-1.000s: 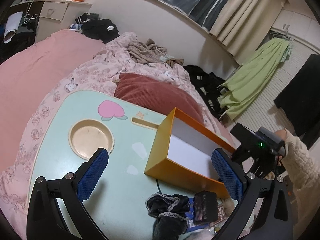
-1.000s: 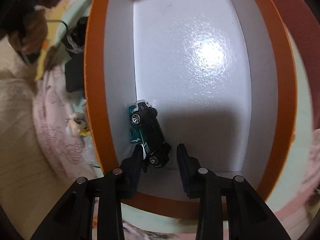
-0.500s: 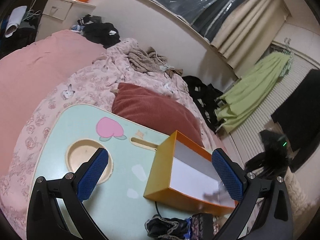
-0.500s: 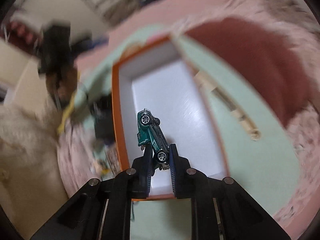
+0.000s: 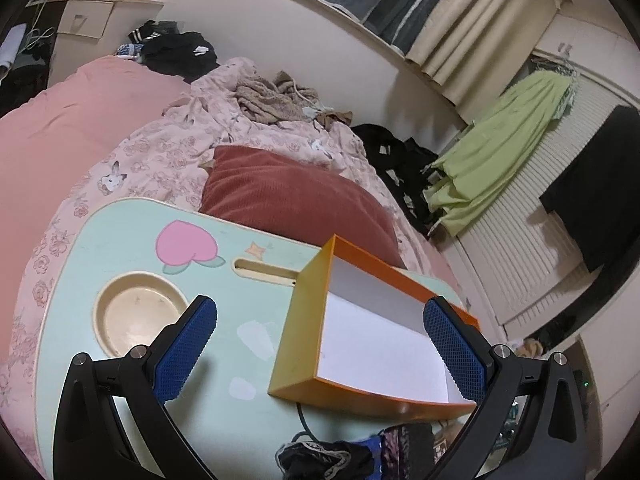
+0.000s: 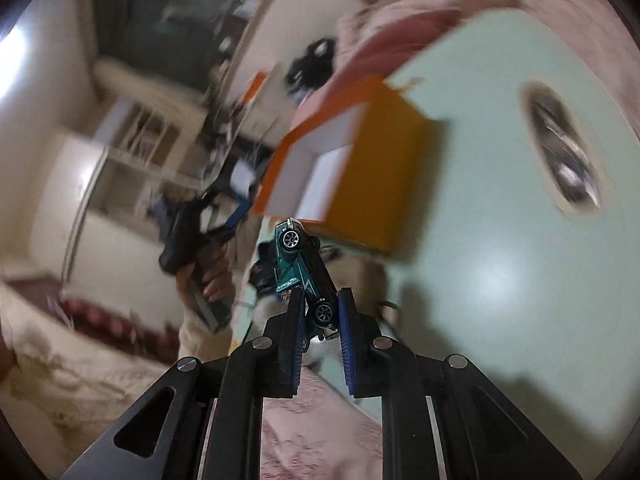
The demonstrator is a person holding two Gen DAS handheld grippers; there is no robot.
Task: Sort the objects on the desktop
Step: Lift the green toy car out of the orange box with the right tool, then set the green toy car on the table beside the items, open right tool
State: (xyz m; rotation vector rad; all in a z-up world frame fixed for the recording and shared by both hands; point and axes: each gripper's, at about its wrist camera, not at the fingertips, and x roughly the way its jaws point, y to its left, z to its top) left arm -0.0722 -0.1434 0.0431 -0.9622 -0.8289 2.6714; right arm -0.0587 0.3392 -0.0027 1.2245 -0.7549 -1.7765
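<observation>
1. Two grippers in play; right gripper [image 6: 319, 316] is clamped on a green toy car [image 6: 303, 270], pads pressing on its rear end by the back wheel.
2. Its jaws have just been closing, with the car between them.
3. Car's long axis runs roughly along the fingers, tilted a little to the left in the right wrist view; the free end with the other wheel points away from the gripper toward the orange box [image 6: 352, 176]. It lies on its side, both wheels facing the camera.
4. Car is held in the air, outside the box, in front of its near corner and over the mint-green tabletop [image 6: 500, 280]. Right wrist view is motion-blurred.
5. Left gripper [image 5: 320, 350] has its jaws wide apart, nothing between the blue pads; it hovers above the tabletop, the near end of the box seen between its fingers.
6. Box sits on the tabletop, open top up, white inside; no objects visible in the part shown in the left wrist view.
7. A hand [image 6: 208, 280] holding the left gripper's handle shows in the right wrist view.
8. Round recessed cup holder [image 5: 138, 312] sits left of the box; dark clutter [image 5: 324, 458] lies at the near tabletop edge.
</observation>
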